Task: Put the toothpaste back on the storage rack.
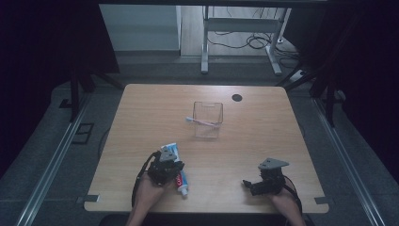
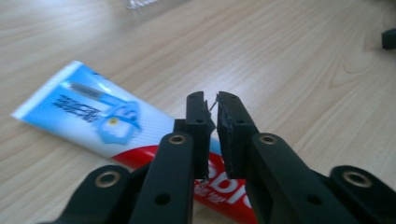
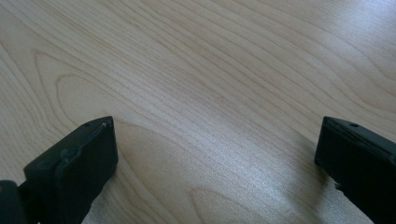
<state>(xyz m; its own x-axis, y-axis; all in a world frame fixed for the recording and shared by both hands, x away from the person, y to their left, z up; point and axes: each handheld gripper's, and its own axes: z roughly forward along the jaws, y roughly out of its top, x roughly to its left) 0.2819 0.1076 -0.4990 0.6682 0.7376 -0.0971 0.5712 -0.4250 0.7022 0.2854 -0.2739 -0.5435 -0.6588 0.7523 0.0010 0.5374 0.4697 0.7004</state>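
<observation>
The toothpaste tube [image 1: 177, 167] lies flat on the wooden table [image 1: 244, 155], toward the near-left part of it and well short of the clear plastic box [image 1: 208, 119] that stands near the table's middle. In the high view the tube's long axis runs roughly from near to far, leaning a little: its white cap [image 1: 183, 190] points at the near edge, and its flat crimped end [image 1: 170, 149] points toward the box.

The left gripper [image 2: 212, 122] sits right over the tube's middle. Its jaws are closed together to a thin slit, and the tube lies under and behind them rather than between them; nothing is clamped.

The right gripper [image 3: 215, 158] rests well to the right of the tube, close to the near edge, with its jaws spread wide over bare wood.

A pink toothbrush [image 1: 203, 122] lies across the box. Between tube and box the tabletop is open, and likewise between the two grippers. The tube's cap is near the table's front edge.
</observation>
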